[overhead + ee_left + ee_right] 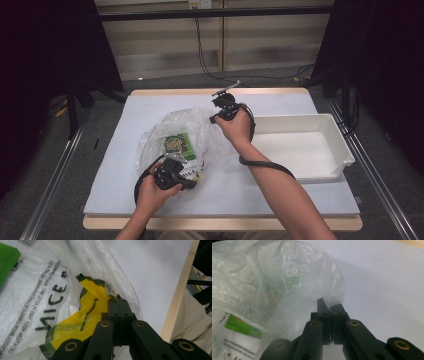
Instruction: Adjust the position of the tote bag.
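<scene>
A clear plastic bag [172, 132] lies on the white table cover, with a green box [176, 145] showing through it. My left gripper [187, 177] is at the bag's near edge, jaws shut on the film by its yellow and black print [93, 293]. My right gripper [216, 119] is at the bag's far right edge, raised a little, jaws shut on a fold of the thin film [329, 293]. The bag [274, 287] bulges between the two grips. Black lettering [50, 300] runs across the bag's side.
A white plastic bin [300, 142] stands open on the right half of the table. The table's wooden edge [176, 297] runs close beside my left gripper. Dark curtains flank the table, and a cable hangs at the back.
</scene>
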Demonstrator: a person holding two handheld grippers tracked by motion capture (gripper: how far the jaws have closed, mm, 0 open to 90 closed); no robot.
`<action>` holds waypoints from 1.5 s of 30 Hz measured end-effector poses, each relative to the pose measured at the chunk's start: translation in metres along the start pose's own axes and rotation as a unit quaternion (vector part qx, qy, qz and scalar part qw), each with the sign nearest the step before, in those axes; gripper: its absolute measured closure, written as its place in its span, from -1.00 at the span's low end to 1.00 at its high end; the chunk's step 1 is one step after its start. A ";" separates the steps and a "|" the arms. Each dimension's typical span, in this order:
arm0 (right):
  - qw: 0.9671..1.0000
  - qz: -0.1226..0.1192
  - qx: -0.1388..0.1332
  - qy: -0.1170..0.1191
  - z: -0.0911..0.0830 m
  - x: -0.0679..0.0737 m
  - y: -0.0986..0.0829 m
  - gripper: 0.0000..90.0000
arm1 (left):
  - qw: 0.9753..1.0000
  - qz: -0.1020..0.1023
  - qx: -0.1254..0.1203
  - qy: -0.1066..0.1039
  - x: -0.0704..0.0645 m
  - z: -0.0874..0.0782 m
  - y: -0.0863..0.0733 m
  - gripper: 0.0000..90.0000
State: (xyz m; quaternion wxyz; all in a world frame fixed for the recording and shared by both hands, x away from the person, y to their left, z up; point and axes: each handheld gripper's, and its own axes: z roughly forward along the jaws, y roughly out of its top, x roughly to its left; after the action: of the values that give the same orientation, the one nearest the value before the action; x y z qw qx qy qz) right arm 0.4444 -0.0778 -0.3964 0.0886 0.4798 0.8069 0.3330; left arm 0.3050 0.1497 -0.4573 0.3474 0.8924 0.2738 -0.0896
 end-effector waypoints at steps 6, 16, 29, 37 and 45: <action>1.000 0.002 -0.002 0.011 -0.001 -0.002 -0.004 0.95 | 1.000 -0.015 -0.004 0.010 0.003 -0.009 -0.007 1.00; 0.999 -0.020 0.000 0.037 -0.008 0.012 -0.012 0.96 | 0.990 -0.073 -0.084 0.086 0.017 -0.016 0.019 0.01; 0.999 -0.023 0.000 0.045 -0.010 0.018 -0.013 0.96 | 0.986 -0.092 -0.090 0.109 0.043 0.013 0.050 1.00; 0.999 -0.019 0.004 0.029 -0.017 0.009 -0.012 0.95 | 0.997 -0.028 -0.044 0.054 0.004 0.016 0.045 1.00; 1.000 -0.007 0.023 0.013 -0.014 -0.002 -0.019 0.98 | 1.000 0.016 -0.016 0.019 -0.025 0.021 0.044 1.00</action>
State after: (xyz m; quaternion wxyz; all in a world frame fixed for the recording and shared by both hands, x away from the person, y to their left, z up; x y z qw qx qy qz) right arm 0.4260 -0.0919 -0.3979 0.0691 0.4717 0.8189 0.3195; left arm 0.3090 0.0984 -0.4393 0.3574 0.8926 0.2674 -0.0633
